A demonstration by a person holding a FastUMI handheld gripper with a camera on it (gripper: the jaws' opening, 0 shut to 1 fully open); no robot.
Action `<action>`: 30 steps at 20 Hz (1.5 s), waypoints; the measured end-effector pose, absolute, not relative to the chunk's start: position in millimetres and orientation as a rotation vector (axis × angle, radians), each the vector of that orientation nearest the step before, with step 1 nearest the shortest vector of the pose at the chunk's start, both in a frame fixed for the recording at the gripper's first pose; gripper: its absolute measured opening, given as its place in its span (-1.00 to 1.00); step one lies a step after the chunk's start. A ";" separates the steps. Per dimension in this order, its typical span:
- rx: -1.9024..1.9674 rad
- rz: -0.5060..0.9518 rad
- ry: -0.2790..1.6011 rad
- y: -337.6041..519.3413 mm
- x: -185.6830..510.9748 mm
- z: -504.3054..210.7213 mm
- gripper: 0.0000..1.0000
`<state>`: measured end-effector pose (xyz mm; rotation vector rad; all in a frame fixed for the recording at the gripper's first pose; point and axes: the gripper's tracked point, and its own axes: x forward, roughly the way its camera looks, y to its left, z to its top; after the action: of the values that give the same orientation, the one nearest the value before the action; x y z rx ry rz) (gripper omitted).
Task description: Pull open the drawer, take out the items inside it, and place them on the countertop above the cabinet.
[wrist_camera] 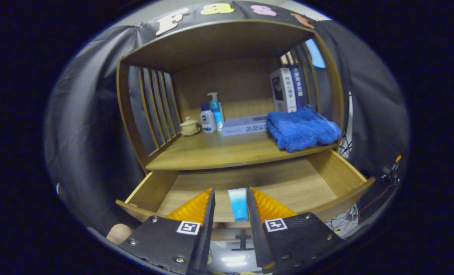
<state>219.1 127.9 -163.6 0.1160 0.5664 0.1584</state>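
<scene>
- The jaws (231, 198) stand apart, and the small blue tube (238, 204) shows in the gap between them. A sliver of space is visible on each side of the tube, so I cannot say either finger presses on it; I judge the jaws open around it, not clamped.
- The tube's long axis runs near to far, roughly in line with the fingers. Its pale end points far, toward the back of the drawer; its deeper blue end points near, toward the drawer front.
- The tube seems to lie on the drawer floor close behind the front panel, but whether it rests there or is raised a little cannot be told.
- The drawer (338, 172) is pulled well out. Its wooden floor looks bare apart from the tube.
- Just beyond and above the drawer is the bench (211, 152), the cabinet's top surface where the tube must end up.
- The bench carries a folded blue towel (301, 130) at the right, a flat box (244, 125) in the middle, two bottles (211, 114) and a lidded cup (190, 126) far left, and books (288, 89) upright at the far right.
- The near left and middle of the bench are bare wood, so I judge that the likeliest landing spot: up and far from the jaws.
- Closing squarely across the tube's short width looks right, since the axis already suits the fingers.
</scene>
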 end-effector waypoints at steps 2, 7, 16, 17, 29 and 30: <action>0.092 0.179 0.653 133.1 236.0 -184.3 -0.05; 0.016 0.190 0.825 136.8 255.9 -233.0 0.03; -0.099 0.191 1.002 134.6 258.2 -279.3 0.26; -0.099 0.189 1.017 134.7 257.5 -281.2 0.25; -0.137 0.130 1.254 125.7 235.2 -301.2 0.26; -0.148 0.121 1.277 122.8 231.0 -303.5 0.25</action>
<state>231.0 122.8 -303.5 -0.1476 1.2771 0.1207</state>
